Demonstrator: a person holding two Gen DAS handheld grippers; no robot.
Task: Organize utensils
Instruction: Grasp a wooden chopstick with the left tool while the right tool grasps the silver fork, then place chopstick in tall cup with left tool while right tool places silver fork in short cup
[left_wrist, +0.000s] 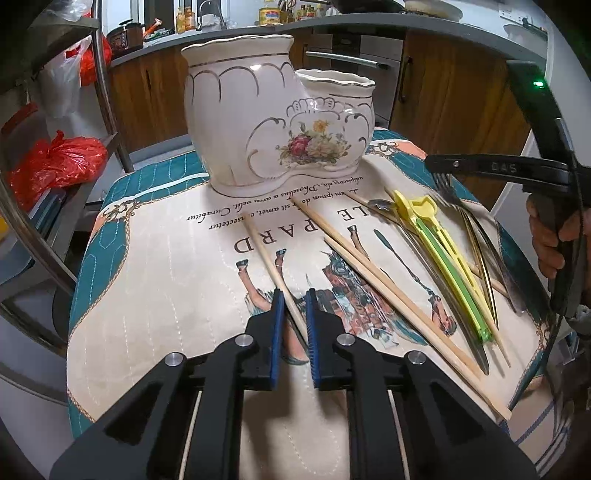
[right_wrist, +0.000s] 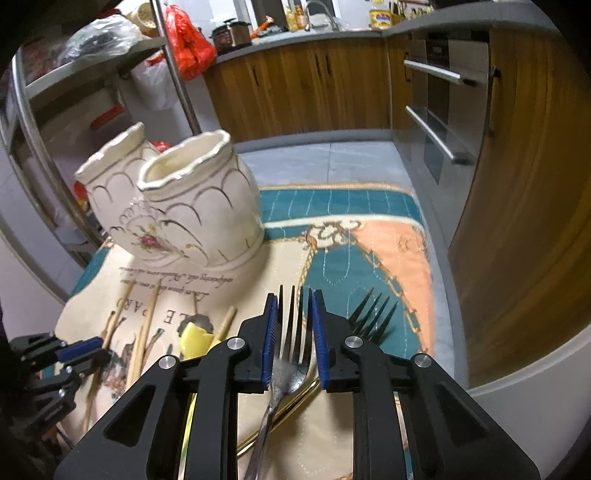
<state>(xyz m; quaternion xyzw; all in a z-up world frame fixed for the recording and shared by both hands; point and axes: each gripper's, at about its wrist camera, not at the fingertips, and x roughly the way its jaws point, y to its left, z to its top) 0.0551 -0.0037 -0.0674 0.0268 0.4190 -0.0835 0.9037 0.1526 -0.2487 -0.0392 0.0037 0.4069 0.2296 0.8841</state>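
A white ceramic double-pot utensil holder (left_wrist: 273, 122) with a flower print stands at the far side of the printed mat; it also shows in the right wrist view (right_wrist: 184, 206). My left gripper (left_wrist: 295, 295) straddles a wooden chopstick (left_wrist: 271, 266) lying on the mat, jaws narrowly apart. More chopsticks (left_wrist: 369, 269), a yellow-green tong (left_wrist: 443, 251), a spoon and forks lie to the right. My right gripper (right_wrist: 293, 295) has a silver fork (right_wrist: 291, 354) between its pads, tines forward, slightly lifted. A dark fork (right_wrist: 373, 314) lies beside it.
The mat (left_wrist: 166, 295) covers a small table. A steel rack with red bags (left_wrist: 55, 162) stands to the left. Wooden cabinets and an oven (right_wrist: 443, 110) lie beyond. The right gripper's body (left_wrist: 498, 170) shows at the right of the left wrist view.
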